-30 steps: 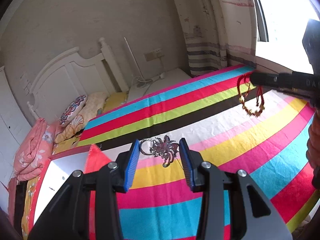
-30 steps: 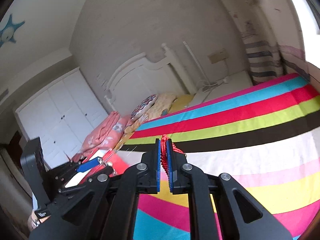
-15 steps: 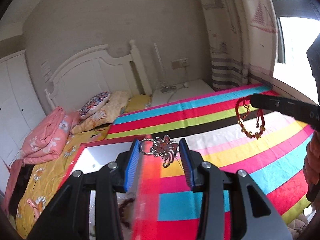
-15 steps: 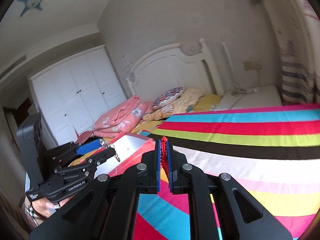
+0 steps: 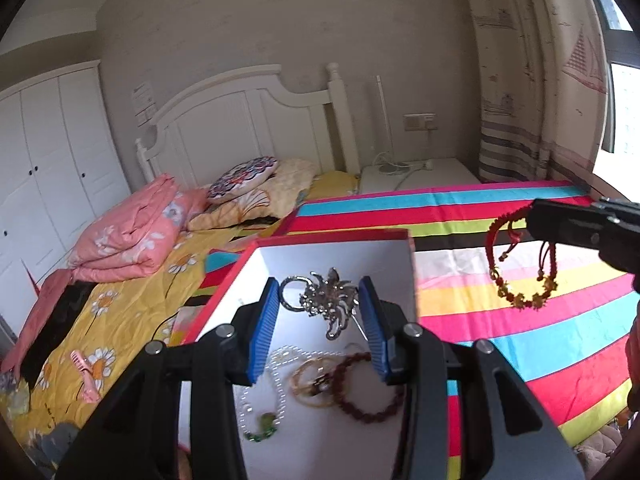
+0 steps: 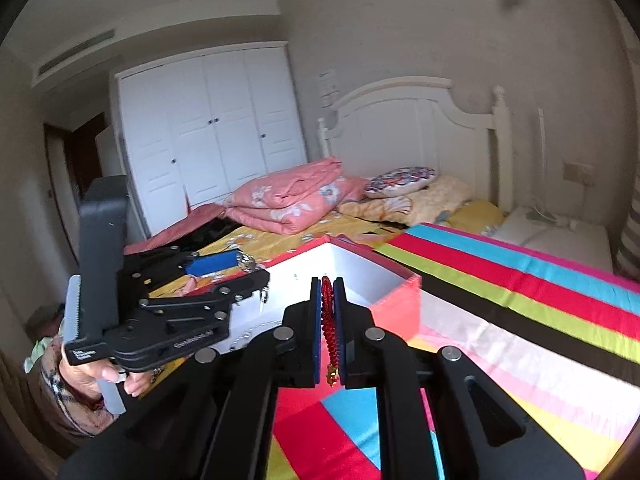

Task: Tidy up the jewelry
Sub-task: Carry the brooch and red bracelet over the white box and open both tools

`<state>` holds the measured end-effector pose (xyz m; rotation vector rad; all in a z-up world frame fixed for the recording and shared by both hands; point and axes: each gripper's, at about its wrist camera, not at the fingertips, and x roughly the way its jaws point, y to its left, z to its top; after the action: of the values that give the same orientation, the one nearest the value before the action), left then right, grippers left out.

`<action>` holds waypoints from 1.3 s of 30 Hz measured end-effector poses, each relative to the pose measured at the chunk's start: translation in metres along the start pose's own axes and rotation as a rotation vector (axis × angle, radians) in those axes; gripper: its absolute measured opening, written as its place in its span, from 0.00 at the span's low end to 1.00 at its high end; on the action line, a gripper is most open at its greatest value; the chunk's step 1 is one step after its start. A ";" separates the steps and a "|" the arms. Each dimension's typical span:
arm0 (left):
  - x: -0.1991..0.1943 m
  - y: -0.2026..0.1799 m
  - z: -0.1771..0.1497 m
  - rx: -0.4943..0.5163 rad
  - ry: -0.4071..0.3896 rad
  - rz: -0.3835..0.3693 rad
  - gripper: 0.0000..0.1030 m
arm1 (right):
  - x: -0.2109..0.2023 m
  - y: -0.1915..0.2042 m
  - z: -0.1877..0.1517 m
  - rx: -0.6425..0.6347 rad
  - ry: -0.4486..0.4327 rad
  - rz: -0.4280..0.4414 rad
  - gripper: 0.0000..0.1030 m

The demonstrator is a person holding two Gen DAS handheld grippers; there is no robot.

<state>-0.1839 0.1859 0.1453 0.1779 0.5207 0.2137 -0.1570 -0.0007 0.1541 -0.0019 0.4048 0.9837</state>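
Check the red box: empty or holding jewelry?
Holding jewelry: the red box has a pearl necklace, amber bangle and dark red bead bracelet inside.

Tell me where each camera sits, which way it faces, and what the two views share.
Left wrist: sits on the left gripper, facing the headboard over the red box; its blue-padded fingers hold a silver brooch; the right gripper enters from the right, dangling a red bracelet.
Right wrist: sits on the right gripper, facing the wardrobe; its fingers pinch the bracelet; a hand holds the left gripper.
Shared: box, striped blanket, pink quilt, headboard.
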 end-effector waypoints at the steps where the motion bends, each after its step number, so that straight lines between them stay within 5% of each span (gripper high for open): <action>1: 0.000 0.002 0.000 -0.003 0.000 0.008 0.39 | 0.003 0.006 0.003 -0.010 0.001 0.011 0.10; 14: 0.012 0.038 -0.018 -0.104 0.070 0.047 0.39 | 0.065 0.055 0.019 -0.102 0.076 0.103 0.10; 35: 0.023 0.050 -0.035 -0.168 0.117 0.019 0.39 | 0.110 0.056 0.021 -0.052 0.148 0.082 0.10; 39: 0.027 0.051 -0.037 -0.182 0.128 0.003 0.45 | 0.127 0.045 0.014 -0.006 0.226 0.028 0.10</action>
<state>-0.1883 0.2457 0.1120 -0.0122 0.6254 0.2756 -0.1267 0.1300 0.1330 -0.1143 0.6105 1.0160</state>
